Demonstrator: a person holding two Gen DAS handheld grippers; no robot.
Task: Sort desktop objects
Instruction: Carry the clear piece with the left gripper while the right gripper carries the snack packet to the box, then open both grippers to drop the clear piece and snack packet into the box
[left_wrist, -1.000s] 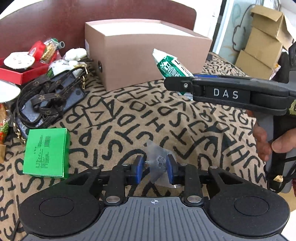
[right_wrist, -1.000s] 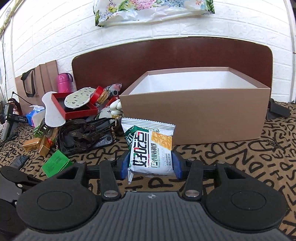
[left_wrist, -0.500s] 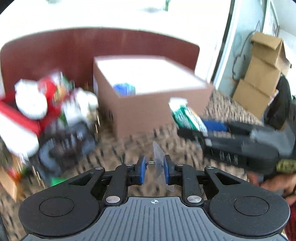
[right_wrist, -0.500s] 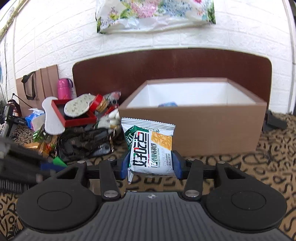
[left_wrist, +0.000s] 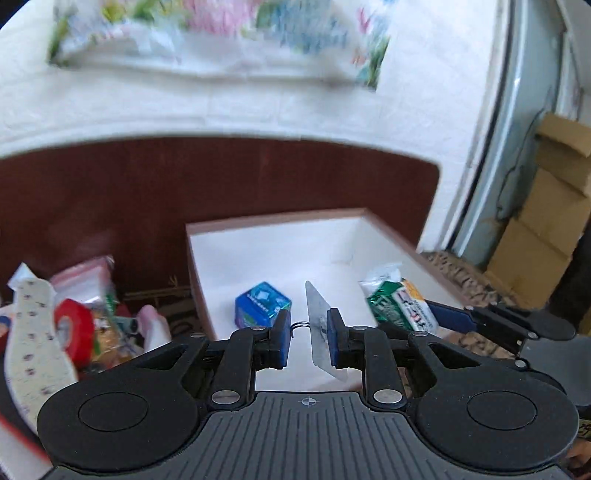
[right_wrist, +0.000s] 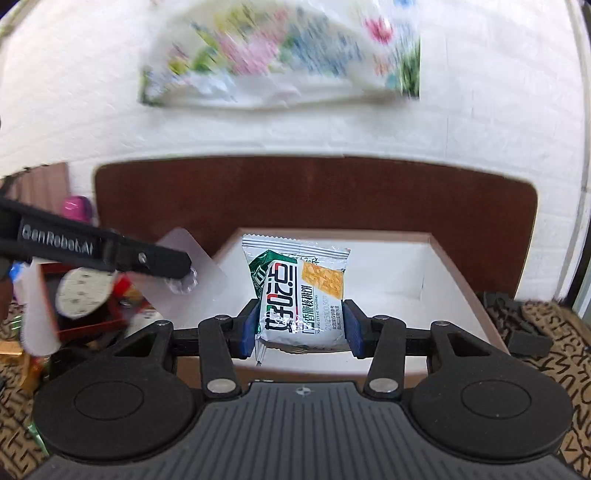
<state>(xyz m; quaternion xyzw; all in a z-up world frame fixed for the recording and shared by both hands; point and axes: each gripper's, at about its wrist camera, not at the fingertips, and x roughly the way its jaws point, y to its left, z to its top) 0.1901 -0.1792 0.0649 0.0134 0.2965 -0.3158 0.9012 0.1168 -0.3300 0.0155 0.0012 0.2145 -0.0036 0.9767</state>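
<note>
1. The open brown box (right_wrist: 454, 273) lies directly ahead of and below both grippers; in the right wrist view its white interior fills the centre of the frame behind the held packet, so a release there looks likely to drop into it
2. The right gripper (right_wrist: 300, 325) has its blue pads pressed on both sides of a green-and-white snack packet (right_wrist: 300, 291), which stands upright, long axis vertical
3. The left gripper (left_wrist: 309, 338) holds a clear plastic adhesive hook (left_wrist: 320, 328) edge-on against its right pad, its wire hook reaching to the left pad; the jaws are narrow and clamp it
4. In the left wrist view the hook sits lower centre over the box's near part, with a blue packet (left_wrist: 263, 304) already inside, just behind the left pad
5. Both grippers tilt downward toward the box; the left one enters the right wrist view from middle left, over the box's left rim
</note>
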